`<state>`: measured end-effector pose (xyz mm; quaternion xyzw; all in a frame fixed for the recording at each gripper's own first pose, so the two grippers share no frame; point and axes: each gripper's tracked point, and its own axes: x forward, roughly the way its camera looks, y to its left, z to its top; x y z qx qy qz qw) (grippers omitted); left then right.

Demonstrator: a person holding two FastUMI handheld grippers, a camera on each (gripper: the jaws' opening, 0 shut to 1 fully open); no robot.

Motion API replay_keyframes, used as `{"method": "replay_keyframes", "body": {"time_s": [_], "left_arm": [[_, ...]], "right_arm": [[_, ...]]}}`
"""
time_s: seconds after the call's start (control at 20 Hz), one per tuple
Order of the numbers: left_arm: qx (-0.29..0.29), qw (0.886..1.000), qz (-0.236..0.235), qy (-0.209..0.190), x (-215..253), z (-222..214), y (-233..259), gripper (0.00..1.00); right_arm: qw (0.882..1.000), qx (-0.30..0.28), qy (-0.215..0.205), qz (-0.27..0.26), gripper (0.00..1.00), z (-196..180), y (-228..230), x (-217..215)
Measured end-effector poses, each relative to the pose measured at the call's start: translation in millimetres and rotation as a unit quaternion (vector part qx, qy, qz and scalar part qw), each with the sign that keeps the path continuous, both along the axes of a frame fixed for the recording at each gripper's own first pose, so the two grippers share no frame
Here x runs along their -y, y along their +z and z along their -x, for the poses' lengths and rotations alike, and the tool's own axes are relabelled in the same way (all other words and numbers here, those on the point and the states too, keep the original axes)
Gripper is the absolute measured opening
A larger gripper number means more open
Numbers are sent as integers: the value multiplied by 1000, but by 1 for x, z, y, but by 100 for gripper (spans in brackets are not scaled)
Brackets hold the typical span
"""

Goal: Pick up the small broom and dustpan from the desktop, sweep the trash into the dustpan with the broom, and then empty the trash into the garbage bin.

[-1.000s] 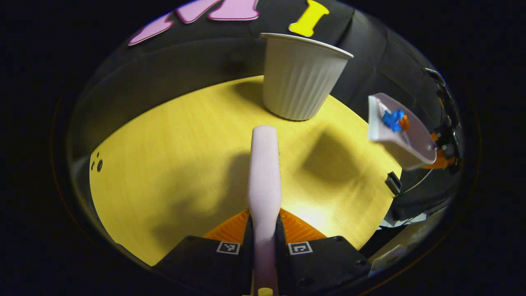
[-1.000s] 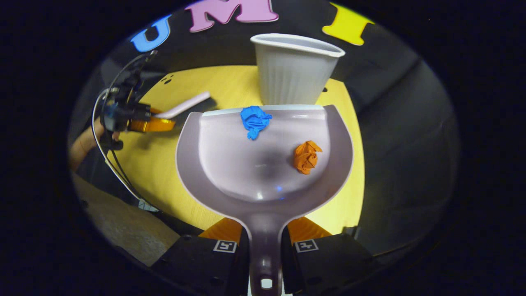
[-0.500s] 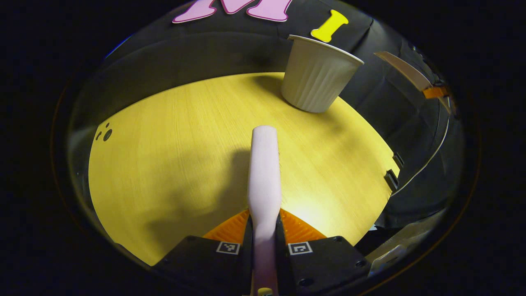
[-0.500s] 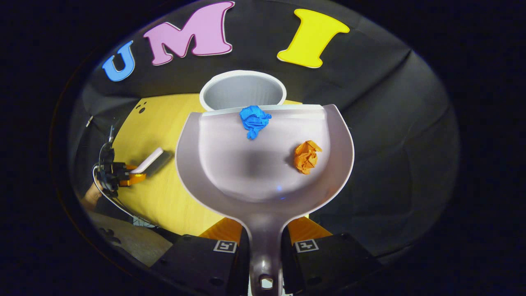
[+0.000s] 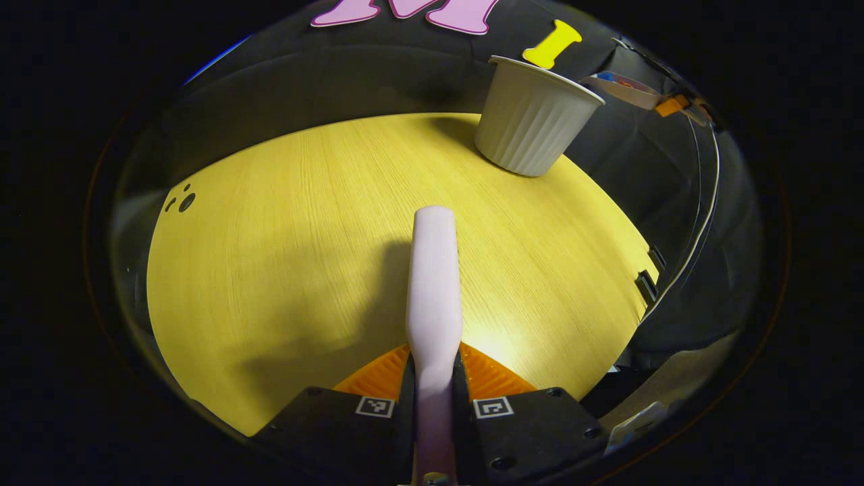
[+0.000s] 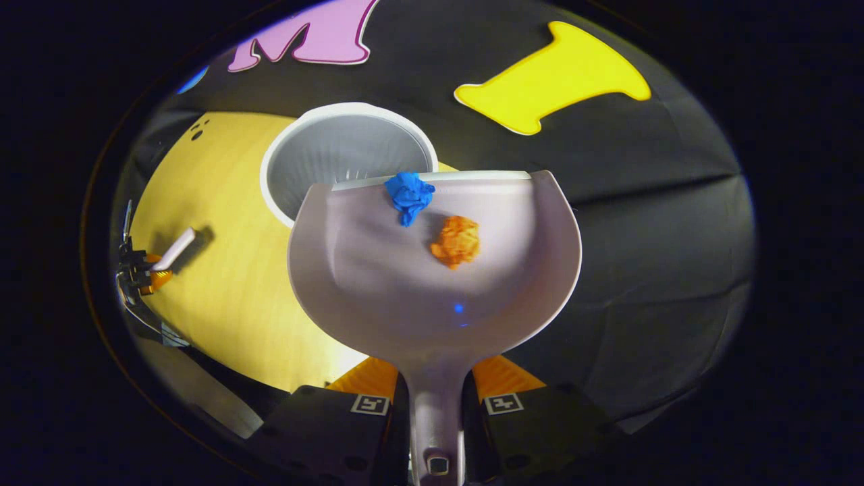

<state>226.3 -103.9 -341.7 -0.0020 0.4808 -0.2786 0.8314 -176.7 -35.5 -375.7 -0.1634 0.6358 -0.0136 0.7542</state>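
My left gripper [image 5: 435,378] is shut on the pale pink broom [image 5: 435,283], which points forward over the yellow desktop [image 5: 283,243]. My right gripper [image 6: 437,391] is shut on the handle of the pale dustpan [image 6: 378,270], held high and tipped toward the white ribbed garbage bin [image 6: 331,158]. The dustpan's front lip overlaps the bin's rim. A blue paper wad [image 6: 408,196] lies at the lip and an orange wad [image 6: 457,241] just behind it. In the left gripper view the bin [image 5: 533,121] stands at the far right, with the dustpan [image 5: 624,91] above its right side.
The desktop [image 6: 216,283] has small dark holes [image 5: 181,201] near its far left edge. A black clip [image 5: 646,287] sits on the right edge. The left gripper with the broom [image 6: 169,253] shows small at the left of the right gripper view.
The dustpan has risen and tipped over the bin's mouth. The orange wad has slid forward toward the blue one. The broom has stayed low over the desk, drawn back a little.
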Motion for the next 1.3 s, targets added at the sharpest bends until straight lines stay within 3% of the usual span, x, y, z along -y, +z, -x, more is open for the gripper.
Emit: {"method": "replay_keyframes", "body": {"time_s": [0.05,0.1,0.2,0.45,0.65,0.85,1.0,1.15,1.3], "left_arm": [[0,1000,1,0,-1,0,0,28],[0,1000,2,1,-3,1,-2,28],[-1,1000,5,4,-5,0,-2,28],[1,1000,5,13,-8,1,-1,28],[6,999,-5,32,-17,-2,1,28],[4,998,-21,59,-31,-5,-2,28],[2,997,-32,75,-40,-7,-3,27],[2,995,-42,89,-45,-9,-3,28],[1,994,-49,101,-47,-9,-5,28]], "right_arm": [[1000,-20,15,9,31,-4,0,6],[999,-40,27,14,36,-5,3,9],[997,-65,43,18,35,-8,7,6],[994,-78,65,29,35,-18,3,4],[997,-52,56,13,35,-20,-1,-3],[998,-1,48,-41,39,-17,-9,-23],[995,35,52,-77,31,-11,-9,-41],[990,57,55,-116,39,-2,-16,-63],[985,65,60,-150,35,16,-25,-86]]}}
